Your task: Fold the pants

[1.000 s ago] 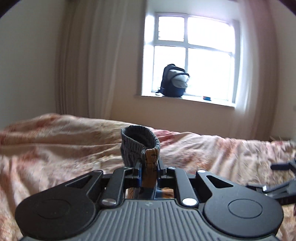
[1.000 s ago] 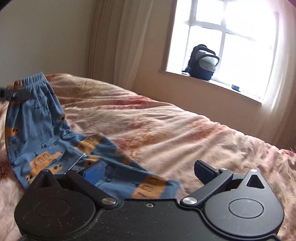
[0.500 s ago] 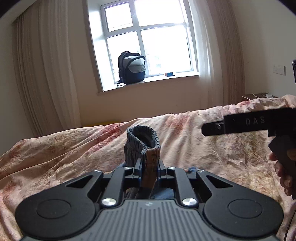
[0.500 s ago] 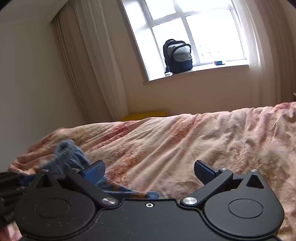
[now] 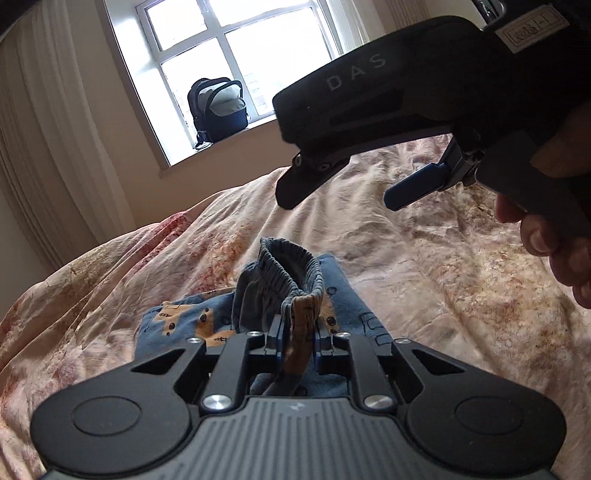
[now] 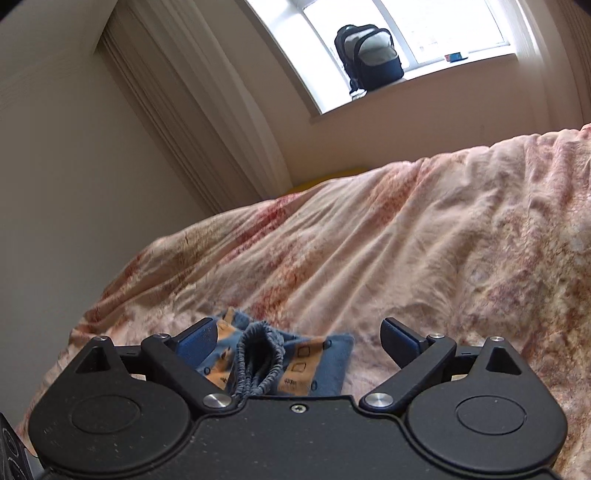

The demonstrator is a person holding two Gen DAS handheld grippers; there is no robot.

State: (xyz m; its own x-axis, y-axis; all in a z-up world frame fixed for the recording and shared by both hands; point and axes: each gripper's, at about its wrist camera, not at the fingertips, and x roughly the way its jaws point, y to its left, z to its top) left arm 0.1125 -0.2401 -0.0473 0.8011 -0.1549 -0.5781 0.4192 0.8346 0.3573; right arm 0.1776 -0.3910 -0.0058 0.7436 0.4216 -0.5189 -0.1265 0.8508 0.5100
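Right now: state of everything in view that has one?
left claw: shut on pants waistband
right claw: jaws closing, pads not gripping anything
pants: bunched on the bed, waistband lifted
backpack: upright on windowsill, top open
curtains: drawn aside

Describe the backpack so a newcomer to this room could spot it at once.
Find the bright paned window behind the bed. On its sill, toward the curtain side, stands the backpack. It is dark navy with a pale grey front panel, far bigger than the only other item there, a tiny blue object.
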